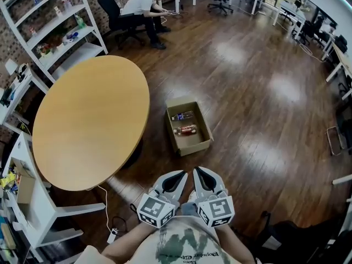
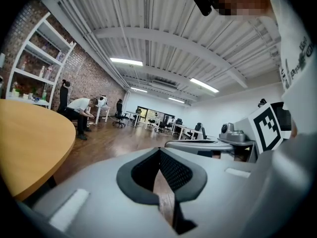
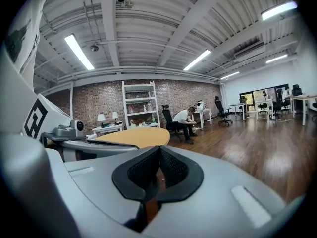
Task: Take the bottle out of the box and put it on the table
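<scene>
Bottles (image 1: 185,130) in box (image 1: 193,147) tiny, labels unreadable; left tool (image 1: 180,176), right tool (image 1: 198,174) closed, empty.

A white shelf rack (image 1: 60,26) stands against the brick wall (image 3: 94,103), with small items on its shelves. Just right of the rack is a black office chair (image 1: 110,7), and beyond it a person (image 1: 144,7) in a white top sits bent forward. Dark wooden floor (image 1: 247,92) runs from the rack to more desks (image 1: 308,21) well across the room.
</scene>
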Demonstrator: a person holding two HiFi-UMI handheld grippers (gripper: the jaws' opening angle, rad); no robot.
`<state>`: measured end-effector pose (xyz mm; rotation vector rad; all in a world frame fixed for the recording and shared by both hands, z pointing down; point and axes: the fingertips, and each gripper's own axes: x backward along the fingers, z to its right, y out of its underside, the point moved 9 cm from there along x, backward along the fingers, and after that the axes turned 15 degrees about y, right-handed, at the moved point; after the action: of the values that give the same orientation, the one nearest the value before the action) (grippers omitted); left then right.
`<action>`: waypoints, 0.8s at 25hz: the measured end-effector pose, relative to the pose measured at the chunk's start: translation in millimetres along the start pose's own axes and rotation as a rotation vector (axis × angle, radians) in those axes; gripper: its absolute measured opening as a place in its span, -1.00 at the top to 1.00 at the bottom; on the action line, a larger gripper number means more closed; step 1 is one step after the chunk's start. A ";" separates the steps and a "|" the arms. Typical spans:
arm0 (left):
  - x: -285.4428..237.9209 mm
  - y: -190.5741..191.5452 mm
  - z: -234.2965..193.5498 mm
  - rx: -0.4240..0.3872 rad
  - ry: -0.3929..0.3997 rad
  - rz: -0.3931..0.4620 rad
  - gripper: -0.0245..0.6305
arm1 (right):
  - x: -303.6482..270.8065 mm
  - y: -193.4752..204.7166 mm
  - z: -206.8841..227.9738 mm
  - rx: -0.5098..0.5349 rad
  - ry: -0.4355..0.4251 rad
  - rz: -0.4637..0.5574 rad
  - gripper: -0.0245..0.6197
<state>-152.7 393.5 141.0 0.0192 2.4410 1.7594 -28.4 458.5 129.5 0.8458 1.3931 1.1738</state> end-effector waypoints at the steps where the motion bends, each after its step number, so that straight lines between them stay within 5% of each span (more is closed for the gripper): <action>1: -8.4 -0.8 -2.6 0.002 -0.006 -0.005 0.93 | -5.5 -0.9 7.7 0.000 -0.006 -0.003 0.92; 20: -120.3 -27.5 -23.7 -0.062 -0.085 -0.064 0.93 | -70.2 -10.7 111.6 -0.039 -0.122 -0.009 0.92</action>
<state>-34.3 351.8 134.4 0.0092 2.3012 1.7694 94.1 411.2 145.7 0.8680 1.2696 1.1207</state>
